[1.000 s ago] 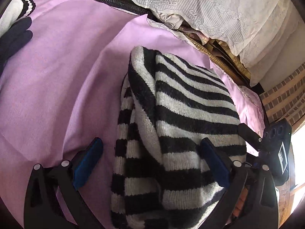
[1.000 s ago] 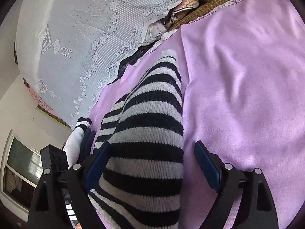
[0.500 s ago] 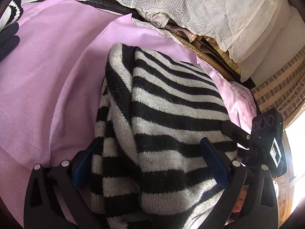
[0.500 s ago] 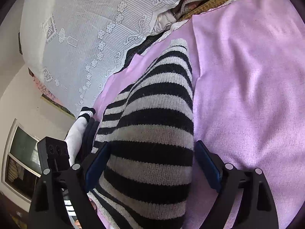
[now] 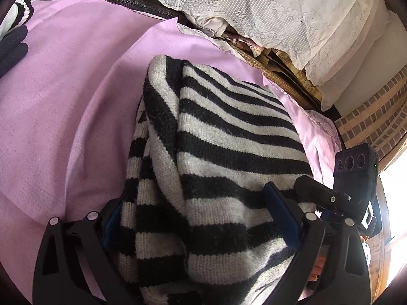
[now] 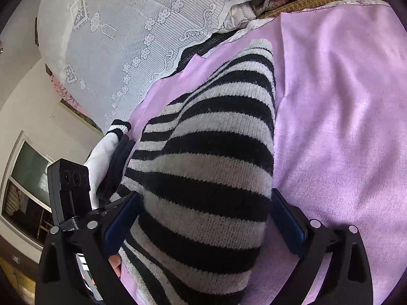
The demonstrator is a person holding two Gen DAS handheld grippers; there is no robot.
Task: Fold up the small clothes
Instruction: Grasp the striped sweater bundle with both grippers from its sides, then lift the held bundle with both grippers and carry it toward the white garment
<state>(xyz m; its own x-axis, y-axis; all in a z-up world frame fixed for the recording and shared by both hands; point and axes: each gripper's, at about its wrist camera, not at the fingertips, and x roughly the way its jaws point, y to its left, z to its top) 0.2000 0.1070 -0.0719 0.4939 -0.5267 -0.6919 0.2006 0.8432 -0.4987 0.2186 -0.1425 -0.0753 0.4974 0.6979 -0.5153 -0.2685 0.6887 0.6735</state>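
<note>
Left hand-held gripper [image 5: 201, 218]: jaws wide but just closing in on the striped knit garment [image 5: 229, 152], which fills the gap between them. Left blue pad [image 5: 112, 221] is half buried under the knit; whether either pad presses the fabric cannot be told. Black fingers are cut off by the lower frame edge.

Striped knit garment: black and off-white, folded in layers, lying on the lilac cloth [image 5: 63, 101] that covers the surface below. Near end runs out of frame under the camera in both views, so its full outline is not visible.

Right hand-held gripper [image 6: 203, 218]: jaws at their widest, just opening, the same garment [image 6: 211, 157] between them. Right pad [image 6: 287, 223] stands just clear of the knit edge; left pad [image 6: 122, 221] lies against or under the fabric, contact unclear.

Left wrist view only: dark glove [image 5: 12, 48] and a striped cuff [image 5: 20, 12] at far left, both cropped; right hand-held gripper's camera block [image 5: 356, 175] at right; brick wall [image 5: 374, 117] beyond.

Right wrist view only: left unit's camera block [image 6: 68, 185] at left; white piece with striped cuff [image 6: 109, 145] and a dark item beside it, partly hidden behind the knit; window [image 6: 28, 178] at far left.

Both views: white lace cover [image 6: 132, 25] over a stack behind the cloth, contents mostly concealed.
</note>
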